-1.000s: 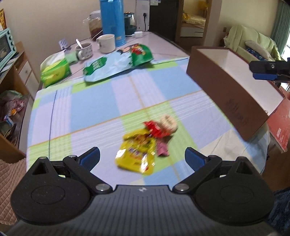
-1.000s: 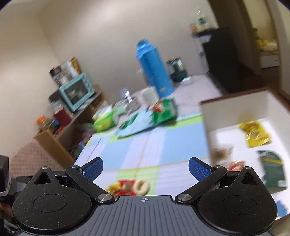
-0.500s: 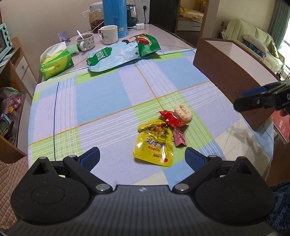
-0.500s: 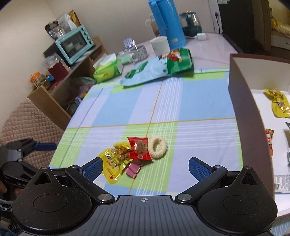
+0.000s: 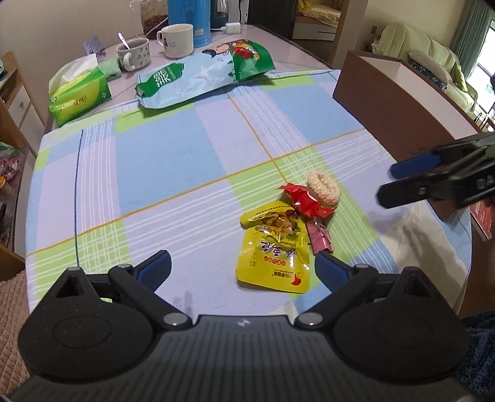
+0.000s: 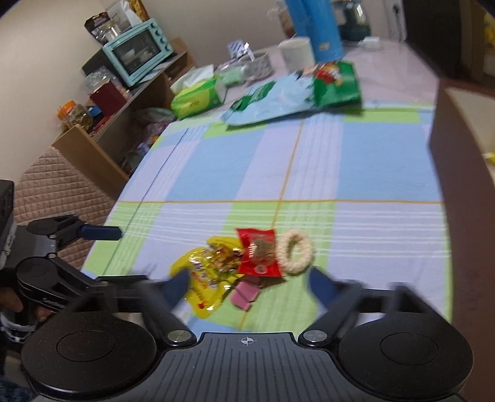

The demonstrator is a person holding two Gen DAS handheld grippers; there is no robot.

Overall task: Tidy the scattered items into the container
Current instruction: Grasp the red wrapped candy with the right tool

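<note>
A small pile lies on the checked tablecloth: a yellow snack packet (image 5: 273, 256) (image 6: 204, 278), a red packet (image 5: 304, 201) (image 6: 258, 253), a cream knitted ring (image 5: 323, 187) (image 6: 294, 252) and a pink wrapper (image 5: 320, 238) (image 6: 244, 293). The brown box (image 5: 396, 102) (image 6: 458, 185) stands at the right table edge. My left gripper (image 5: 243, 267) (image 6: 123, 255) is open, just short of the yellow packet. My right gripper (image 6: 249, 284) (image 5: 386, 184) is open and blurred, low over the pile from the box side. Neither holds anything.
At the far end lie a large blue-green snack bag (image 5: 201, 77), a green tissue pack (image 5: 77, 99), two mugs (image 5: 176, 40) and a blue thermos (image 6: 315, 27). A shelf with a teal oven (image 6: 136, 52) stands left of the table.
My right gripper has swung away from the box's inside and come down toward the pile. My left gripper has moved lower and closer to the yellow packet. The items lie unmoved.
</note>
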